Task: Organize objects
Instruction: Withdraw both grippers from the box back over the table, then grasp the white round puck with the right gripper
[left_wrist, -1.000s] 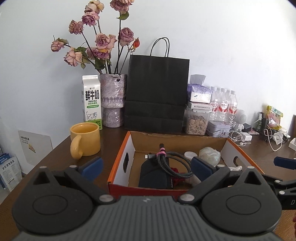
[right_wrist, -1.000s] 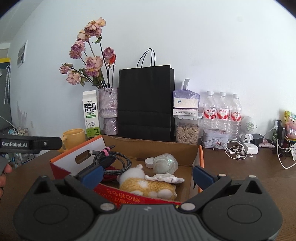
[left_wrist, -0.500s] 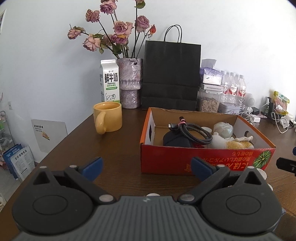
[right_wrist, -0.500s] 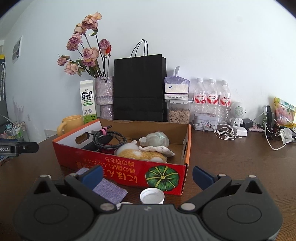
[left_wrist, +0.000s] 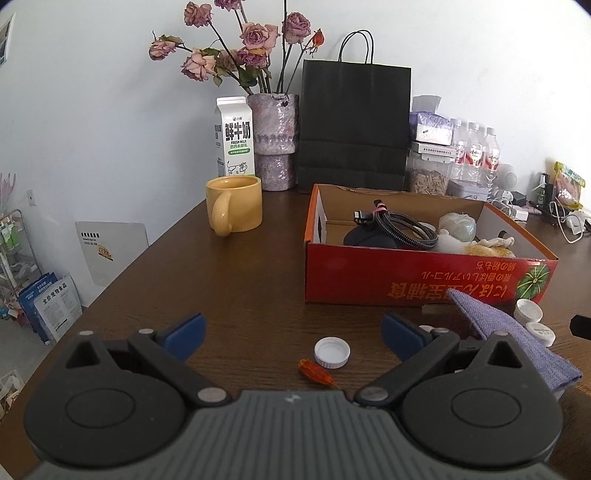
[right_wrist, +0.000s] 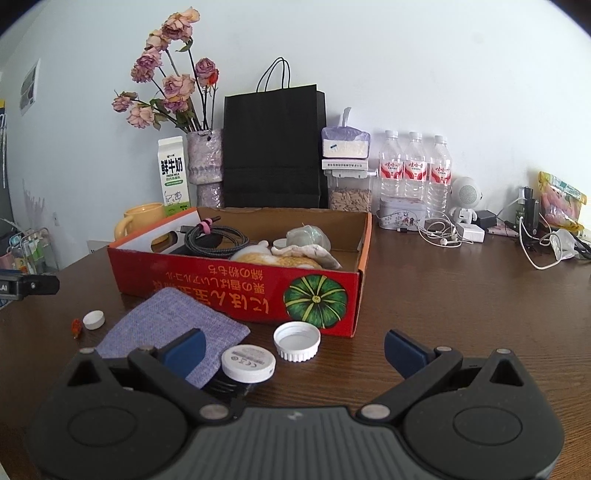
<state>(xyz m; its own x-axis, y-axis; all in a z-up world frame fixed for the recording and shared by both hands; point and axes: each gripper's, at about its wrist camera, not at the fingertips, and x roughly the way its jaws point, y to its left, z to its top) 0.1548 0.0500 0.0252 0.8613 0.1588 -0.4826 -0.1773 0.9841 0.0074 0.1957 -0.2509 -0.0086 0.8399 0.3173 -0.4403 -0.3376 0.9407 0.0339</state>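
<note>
Left gripper (left_wrist: 291, 334) fingers wide, empty, above small white plastic cap (left_wrist: 332, 352) and orange scrap (left_wrist: 316, 372) on dark wooden tabletop (left_wrist: 236, 280). Red cardboard box (right_wrist: 240, 291) mid-tabletop; purple woven cloth (right_wrist: 170, 328) touching its front. Right gripper (right_wrist: 293, 349) fingers wide, empty, over round white disc (right_wrist: 248, 362) and ribbed white lid (right_wrist: 296, 340).

Black ribbed grippers, blue-padded jaws
</note>
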